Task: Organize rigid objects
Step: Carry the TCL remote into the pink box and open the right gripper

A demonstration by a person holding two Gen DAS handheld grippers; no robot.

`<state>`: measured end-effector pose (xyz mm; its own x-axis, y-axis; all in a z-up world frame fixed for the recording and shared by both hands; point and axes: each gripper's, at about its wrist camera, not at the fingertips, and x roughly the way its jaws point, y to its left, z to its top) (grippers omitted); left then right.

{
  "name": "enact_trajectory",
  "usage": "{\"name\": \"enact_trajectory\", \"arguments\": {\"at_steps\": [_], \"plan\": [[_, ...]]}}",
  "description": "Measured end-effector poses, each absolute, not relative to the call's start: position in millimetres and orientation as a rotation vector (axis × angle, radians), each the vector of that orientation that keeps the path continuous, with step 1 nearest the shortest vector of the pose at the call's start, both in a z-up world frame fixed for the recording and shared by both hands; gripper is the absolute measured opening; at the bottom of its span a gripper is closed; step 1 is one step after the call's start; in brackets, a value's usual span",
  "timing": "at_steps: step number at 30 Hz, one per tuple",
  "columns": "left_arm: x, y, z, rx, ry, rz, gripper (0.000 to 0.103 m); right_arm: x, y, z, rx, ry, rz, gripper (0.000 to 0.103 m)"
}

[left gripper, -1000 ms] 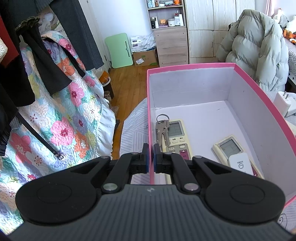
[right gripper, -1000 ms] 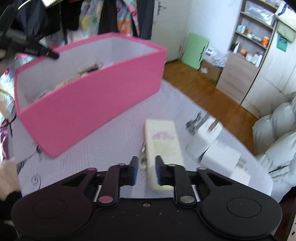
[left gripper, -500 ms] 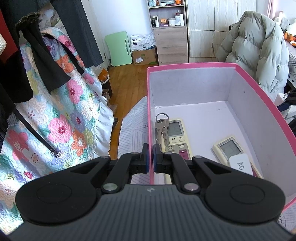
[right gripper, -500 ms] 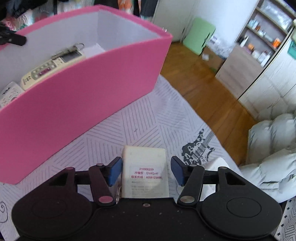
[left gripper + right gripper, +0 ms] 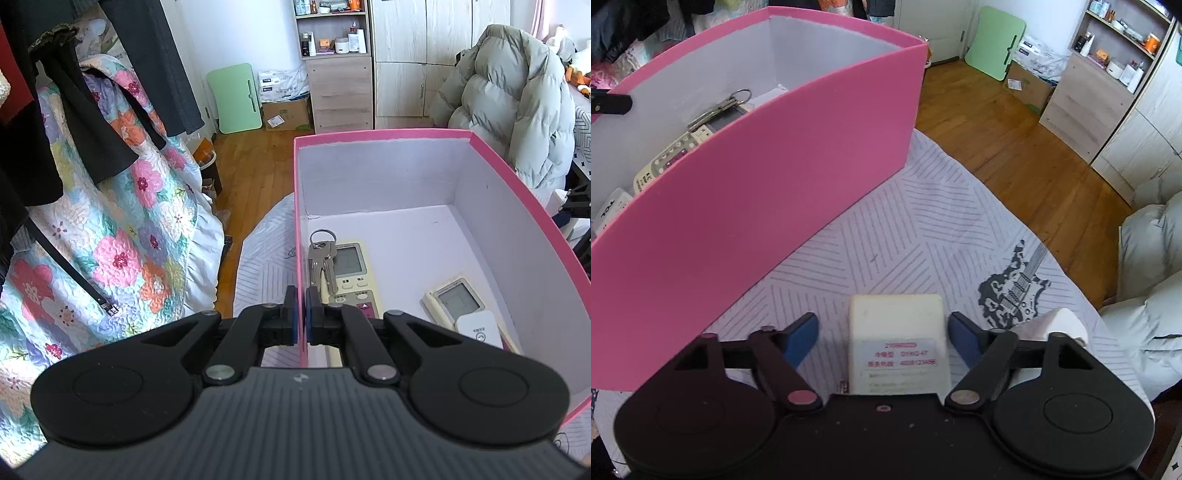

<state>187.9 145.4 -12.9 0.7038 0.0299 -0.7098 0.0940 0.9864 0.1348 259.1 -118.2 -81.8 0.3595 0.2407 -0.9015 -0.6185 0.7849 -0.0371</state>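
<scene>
A pink box (image 5: 380,133) with a white inside stands on the patterned tablecloth. In it lie a bunch of keys (image 5: 322,258), a cream remote (image 5: 351,273), a second remote (image 5: 456,302) and a small white device (image 5: 478,330). My left gripper (image 5: 301,291) is shut on the box's near left wall, one finger on each side. In the right wrist view the box (image 5: 775,177) is at the left. A cream remote (image 5: 897,332) lies label-up on the cloth between the pads of my right gripper (image 5: 883,317). Its jaws are opening and do not touch the remote.
A white plug adapter (image 5: 1060,325) lies on the cloth just right of my right gripper. The tablecloth (image 5: 923,229) with a guitar print ends at a rounded edge over wooden floor. A grey puffer jacket (image 5: 517,110) and a floral quilt (image 5: 122,229) flank the table.
My right gripper has come forward and down over the cream remote and its jaws have spread wide around it. The left gripper and the box have not moved.
</scene>
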Motion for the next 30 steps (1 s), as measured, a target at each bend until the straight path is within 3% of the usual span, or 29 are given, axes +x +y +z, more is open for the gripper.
{"name": "enact_trajectory", "arguments": {"at_steps": [2, 3, 4, 19, 30], "plan": [[187, 145, -12, 0.171, 0.788, -0.032, 0.003, 259, -117, -82, -0.399, 1.068, 0.57, 0.081], [186, 144, -12, 0.17, 0.788, -0.032, 0.003, 258, -117, -81, -0.387, 1.066, 0.567, 0.069], [186, 144, -12, 0.172, 0.788, -0.033, 0.003, 256, -118, -79, -0.375, 1.051, 0.555, 0.064], [186, 150, -9, 0.132, 0.774, -0.043, 0.003, 148, -132, -6, -0.341, 0.643, 0.44, 0.062], [185, 151, -10, 0.126, 0.771, -0.049, 0.002, 148, -106, 59, -0.348, 0.427, 0.501, 0.061]]}}
